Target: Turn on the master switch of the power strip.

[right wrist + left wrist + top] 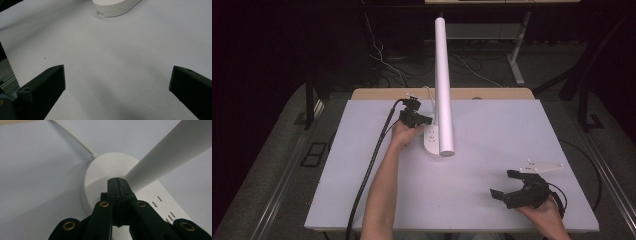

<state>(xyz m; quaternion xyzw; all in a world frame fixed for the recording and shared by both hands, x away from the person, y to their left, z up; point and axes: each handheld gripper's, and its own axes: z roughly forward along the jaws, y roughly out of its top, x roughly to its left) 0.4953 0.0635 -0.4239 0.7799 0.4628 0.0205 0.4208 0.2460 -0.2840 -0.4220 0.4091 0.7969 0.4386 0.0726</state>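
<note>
Lamp (443, 85) stands mid-tabletop (492, 125), a white tube rising from an oval white base (432, 141) that has small slots marked on its top. A white cord (75, 138) leaves the base's far end toward the back edge. The left gripper (428, 120) is up against the base beside the tube's foot; in the left gripper view its jaws are pressed flat together with nothing between them, tips over the base (100, 170) right at the bottom of the tube (170, 152). A thick black cable (372, 165) trails from it along the forearm. The right gripper (504, 184) sits well apart, near the front right corner, held in the person's hand (544, 212). Its jaws are spread wide and empty above bare tabletop (112, 65), the base's end (115, 7) far ahead of them.
</note>
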